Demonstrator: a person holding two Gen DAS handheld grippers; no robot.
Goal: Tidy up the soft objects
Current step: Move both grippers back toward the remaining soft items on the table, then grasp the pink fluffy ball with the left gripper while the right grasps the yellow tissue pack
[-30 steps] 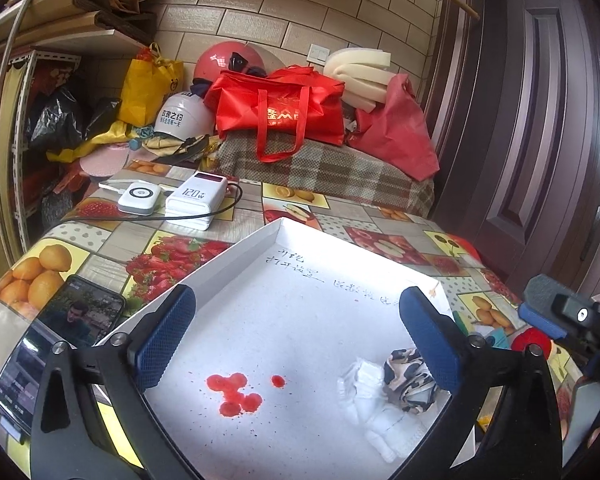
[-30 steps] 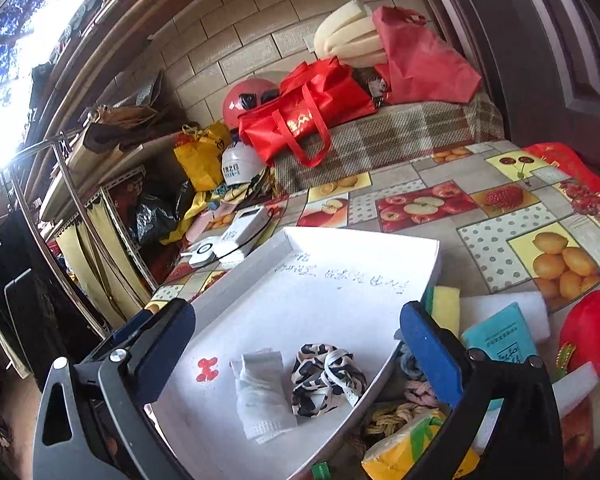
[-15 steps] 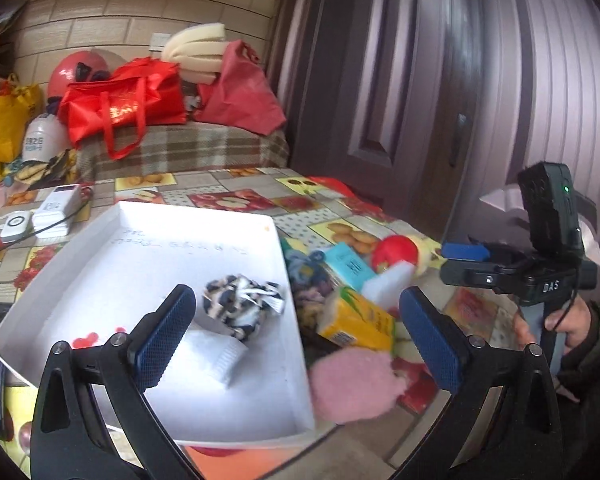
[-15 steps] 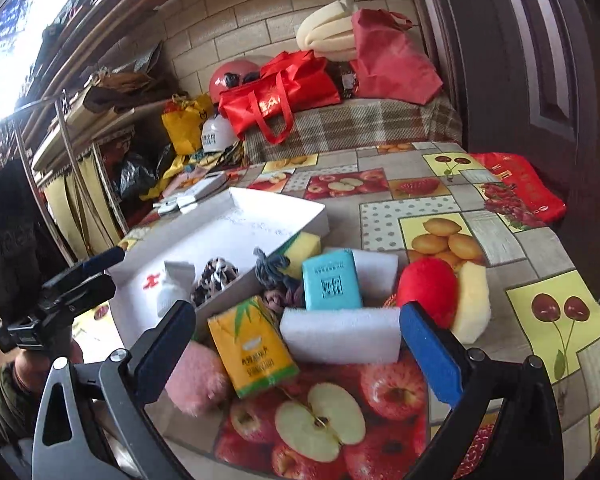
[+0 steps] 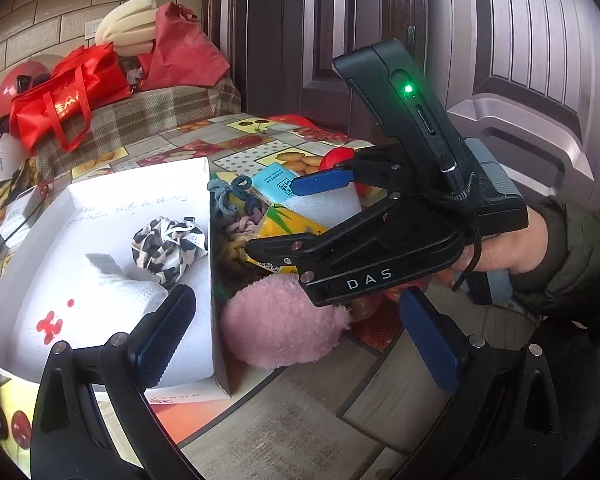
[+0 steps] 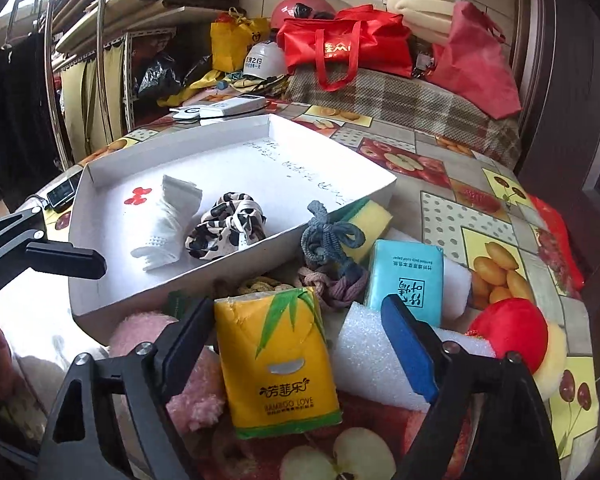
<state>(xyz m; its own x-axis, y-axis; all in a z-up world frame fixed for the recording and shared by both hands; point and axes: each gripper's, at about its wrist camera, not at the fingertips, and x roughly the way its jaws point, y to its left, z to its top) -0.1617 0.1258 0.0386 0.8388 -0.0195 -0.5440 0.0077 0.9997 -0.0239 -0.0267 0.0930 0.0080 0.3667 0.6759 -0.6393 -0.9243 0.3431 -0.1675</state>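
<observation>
A white cardboard tray (image 6: 220,276) holds a white sock (image 6: 164,224) and a black-and-white patterned cloth (image 6: 228,228). Beside it lies a pile: a yellow tissue pack (image 6: 276,360), a white foam block (image 6: 368,360), a teal tissue pack (image 6: 408,276), knotted ropes (image 6: 328,236), a yellow sponge (image 6: 370,220), a red plush (image 6: 508,332) and a pink fluffy toy (image 5: 280,328). My right gripper (image 6: 296,344) straddles the yellow tissue pack; its jaws are closing, with a gap still at the right pad. My left gripper (image 5: 296,336) is open, low over the pink toy by the tray's corner (image 5: 216,360).
The table's near edge (image 5: 300,400) runs just below the pile. A dark door (image 5: 340,40) stands at the right. Red bags (image 6: 340,44), helmets, a power bank (image 6: 236,102) and a phone sit behind and left of the tray.
The left wrist view swung right from the tray to the pile and the right gripper. The right gripper dropped onto the pile and its jaws narrowed around the yellow tissue pack.
</observation>
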